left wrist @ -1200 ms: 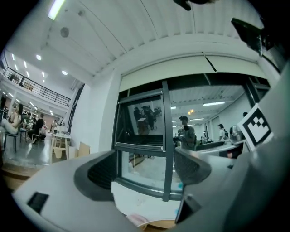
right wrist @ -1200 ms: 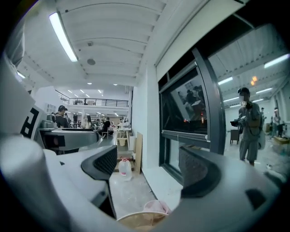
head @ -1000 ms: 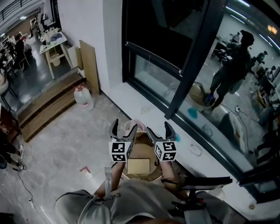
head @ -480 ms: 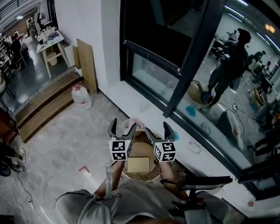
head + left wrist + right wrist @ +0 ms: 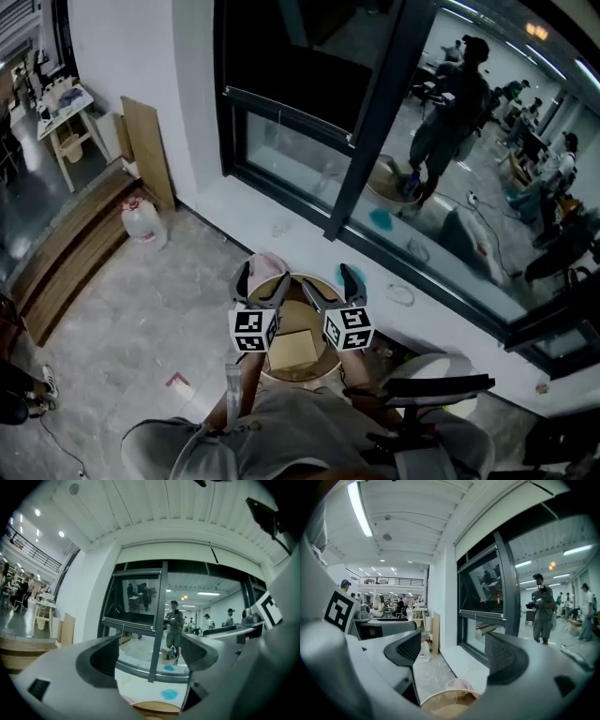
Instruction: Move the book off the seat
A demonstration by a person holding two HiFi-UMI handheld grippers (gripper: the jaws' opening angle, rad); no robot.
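A tan book (image 5: 293, 349) lies flat on a round wooden seat (image 5: 311, 376) just in front of me. Both grippers hover above the seat's far half and point level toward the window. My left gripper (image 5: 262, 280) stands open with nothing between its fingers; in the left gripper view its jaws (image 5: 150, 654) frame the window, with the seat's rim (image 5: 157, 708) low between them. My right gripper (image 5: 331, 285) is open and empty too; the right gripper view shows its jaws (image 5: 453, 652) wide apart over the seat's rim (image 5: 449, 699). Neither gripper touches the book.
A pink bundle (image 5: 270, 264) lies on the floor past the seat. A dark-framed window (image 5: 370, 141) and white sill (image 5: 309, 225) run across ahead. A water jug (image 5: 142, 223) and a wood board (image 5: 147, 150) stand at left, a black chair arm (image 5: 433, 385) at right.
The head view has swung, so the jug, board and window have slid left. Both grippers remain open above the seat, and the right one has shifted a little.
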